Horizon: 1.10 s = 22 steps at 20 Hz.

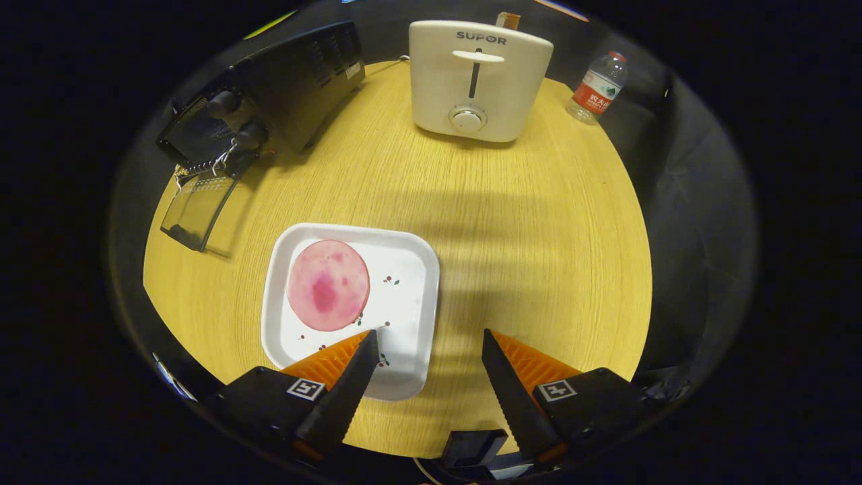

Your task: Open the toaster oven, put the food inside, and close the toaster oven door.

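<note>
While the hand-held gripper (426,347) hangs above the near side of the counter (512,256), its two fingers stand wide apart with nothing between them; it holds nothing. In the gripper view, one fingertip overlaps the near corner of the white tray (411,296), and the other hangs over bare wood.

That tray lies just ahead of the fingers, toward eleven o'clock. It is a shallow square dish with rounded corners, glossy, with small printed sprigs. On it rests the food (328,285), a flat round slice, pink with a darker red blotch near its middle; it looks thin and limp, so it likely needs a grip at its edge. It sits toward the tray's far left part, probably set out for an easy reach.

Further off at ten o'clock stands the toaster oven (289,81), a dark box with vented top and two knobs on its front. Its glass door (197,210) already hangs down, opened toward the counter, so the first step appears done and the food is not yet inside.

At twelve o'clock stands a cream pop-up toaster (479,79), smooth plastic with a lever and a dial. A clear water bottle (598,87) stands at one o'clock near the counter's rim. The counter itself is round, pale wood grain.
</note>
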### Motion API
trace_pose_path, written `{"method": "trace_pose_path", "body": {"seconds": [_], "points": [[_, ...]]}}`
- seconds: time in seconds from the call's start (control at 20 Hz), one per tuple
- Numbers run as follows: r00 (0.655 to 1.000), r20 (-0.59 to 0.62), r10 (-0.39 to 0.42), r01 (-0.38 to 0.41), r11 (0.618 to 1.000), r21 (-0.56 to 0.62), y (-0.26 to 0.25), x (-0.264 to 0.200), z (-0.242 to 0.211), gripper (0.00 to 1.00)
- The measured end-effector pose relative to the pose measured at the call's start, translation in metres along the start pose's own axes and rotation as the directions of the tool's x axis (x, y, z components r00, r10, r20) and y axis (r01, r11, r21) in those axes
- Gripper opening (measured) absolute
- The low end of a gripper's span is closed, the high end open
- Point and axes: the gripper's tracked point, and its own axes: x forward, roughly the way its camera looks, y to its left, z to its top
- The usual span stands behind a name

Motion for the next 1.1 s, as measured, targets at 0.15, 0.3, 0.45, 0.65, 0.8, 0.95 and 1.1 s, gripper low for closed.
{"method": "trace_pose_path", "body": {"seconds": [0.15,0.3,0.45,0.65,0.8,0.95,1.1], "points": [[0.999,-0.040,0.030,-0.029,0.999,0.013,0.003,0.004,-0.002,0.94],[0.998,-0.054,0.041,-0.040,0.999,0.011,0.005,0.009,-0.002,0.85],[0.997,-0.059,0.053,-0.052,0.999,0.008,0.009,0.012,0.000,0.65],[0.992,-0.092,0.082,-0.078,0.996,0.049,0.010,0.014,-0.002,0.41],[0.988,-0.094,0.120,-0.107,0.986,0.131,0.007,0.012,0.002,0.16],[0.978,-0.085,0.190,-0.175,0.972,0.158,0.005,0.011,0.001,0.05],[0.971,-0.079,0.226,-0.208,0.959,0.193,0.006,0.013,-0.003,0.02]]}}
